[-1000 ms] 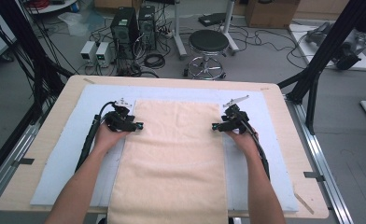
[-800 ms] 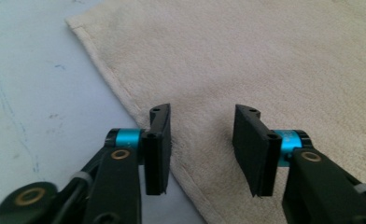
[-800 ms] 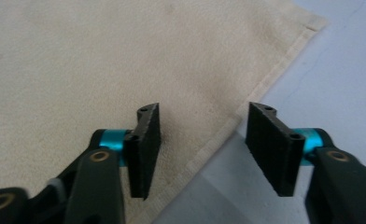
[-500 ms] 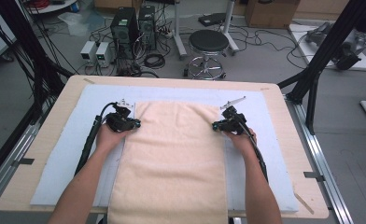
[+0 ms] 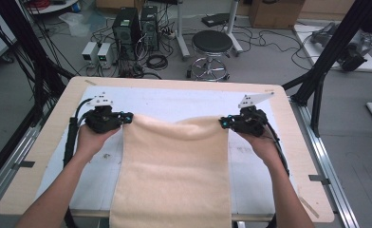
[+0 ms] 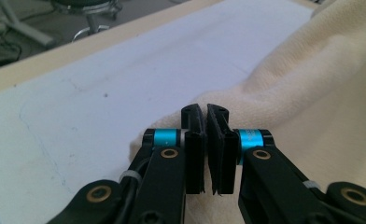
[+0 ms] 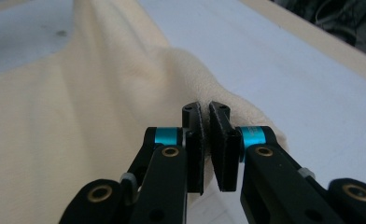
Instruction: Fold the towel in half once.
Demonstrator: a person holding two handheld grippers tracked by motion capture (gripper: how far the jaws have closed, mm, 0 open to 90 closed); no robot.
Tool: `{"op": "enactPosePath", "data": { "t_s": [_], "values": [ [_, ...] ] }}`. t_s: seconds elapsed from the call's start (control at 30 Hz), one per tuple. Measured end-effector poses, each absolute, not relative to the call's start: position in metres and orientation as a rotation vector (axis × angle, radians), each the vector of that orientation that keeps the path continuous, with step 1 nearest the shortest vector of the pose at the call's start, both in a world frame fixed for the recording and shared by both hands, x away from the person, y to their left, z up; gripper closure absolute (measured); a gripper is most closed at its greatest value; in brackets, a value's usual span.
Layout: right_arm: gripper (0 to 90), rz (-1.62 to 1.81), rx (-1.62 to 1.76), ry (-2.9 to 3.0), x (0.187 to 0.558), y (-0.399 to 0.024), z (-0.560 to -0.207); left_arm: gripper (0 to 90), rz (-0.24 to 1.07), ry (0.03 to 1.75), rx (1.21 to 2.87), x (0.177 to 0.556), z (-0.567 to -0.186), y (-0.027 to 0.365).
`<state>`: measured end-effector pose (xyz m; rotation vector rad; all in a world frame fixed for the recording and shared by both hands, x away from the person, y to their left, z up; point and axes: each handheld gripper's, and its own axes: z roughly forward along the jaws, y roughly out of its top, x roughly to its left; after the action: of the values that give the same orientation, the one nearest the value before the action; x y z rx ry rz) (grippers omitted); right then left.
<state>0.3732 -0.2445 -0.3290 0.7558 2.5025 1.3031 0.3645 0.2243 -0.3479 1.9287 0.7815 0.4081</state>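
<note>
Grey workshop floor with computer towers [image 5: 135,28], loose cables and a round black stool [image 5: 212,42] lies beyond a light wooden table [image 5: 46,156] covered by a pale blue-white sheet [image 5: 174,99]. High view: a cream towel [image 5: 174,175] lies lengthwise on the sheet, its near end hanging over the table's front edge and its far edge raised between two hand-held tools. Left gripper [image 5: 122,118] pinches the far left corner of the towel; right gripper [image 5: 224,123] pinches the far right corner; the edge between them sags slightly in the middle. Each gripper is held from below by a bare hand, with a black cable trailing back along the forearm. Left gripper view: left gripper [image 6: 206,112] with its jaws having just closed, now nearly together with a thin fold of towel [image 6: 321,107] clamped between the pads; the cloth rises in a ridge to the right, bare sheet [image 6: 102,88] to the left. Right gripper view: right gripper [image 7: 206,108] likewise just closed on a bunched corner of towel [image 7: 102,98], the cloth spreading away to the left, sheet [image 7: 284,56] and table edge [image 7: 312,32] to the right.
</note>
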Motion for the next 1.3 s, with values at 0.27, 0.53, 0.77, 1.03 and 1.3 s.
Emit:
{"op": "enactPosePath", "data": {
  "t_s": [0.27,0.53,0.77,1.03,1.3],
  "values": [
    [84.0,1.363,0.554,2.574,0.263,-0.250,-0.337,84.8,0.343,0.571,1.966,0.243,-0.373,0.247],
    [66.7,1.375,0.594,2.640,0.223,-0.261,-0.375,65.6,0.231,0.506,2.057,0.206,-0.396,0.252],
    [60.7,1.212,0.664,2.608,0.262,-0.253,-0.387,66.4,0.336,0.649,2.076,0.258,-0.404,0.247],
    [57.1,1.144,0.720,2.610,0.299,-0.247,-0.410,71.7,0.386,0.791,2.081,0.303,-0.419,0.245],
    [54.6,1.117,0.759,2.641,0.305,-0.249,-0.425,63.9,0.270,0.741,2.169,0.308,-0.432,0.237]
  ]
}}
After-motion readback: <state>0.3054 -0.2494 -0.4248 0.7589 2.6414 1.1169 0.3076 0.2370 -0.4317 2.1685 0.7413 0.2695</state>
